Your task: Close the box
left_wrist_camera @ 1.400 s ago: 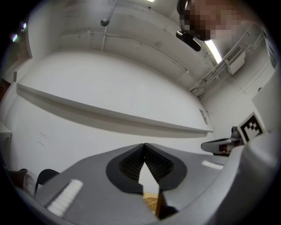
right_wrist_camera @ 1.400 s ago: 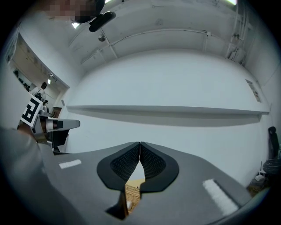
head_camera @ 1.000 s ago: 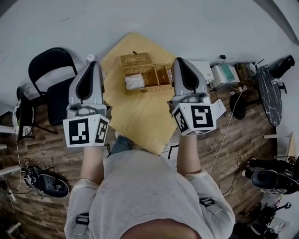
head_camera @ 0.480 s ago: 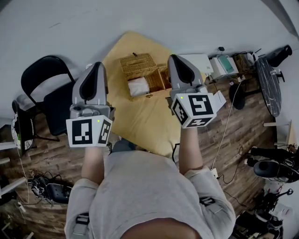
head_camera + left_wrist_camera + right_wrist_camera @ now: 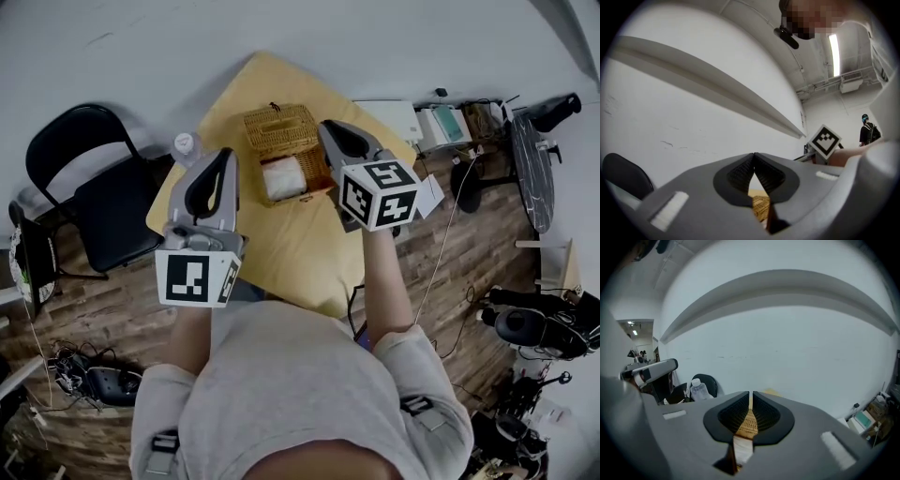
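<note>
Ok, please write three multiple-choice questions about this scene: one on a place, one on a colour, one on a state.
1. Where is the water bottle? A on the table's edge near the black chair; B inside the box; C on the floor.
2. What colour is the cloth in the wicker box? A red; B white; C blue.
3. The box's lid is: A shut; B missing; C open.
Answers: A, it stands at the table edge; B, it looks white; C, the inside is visible.
</note>
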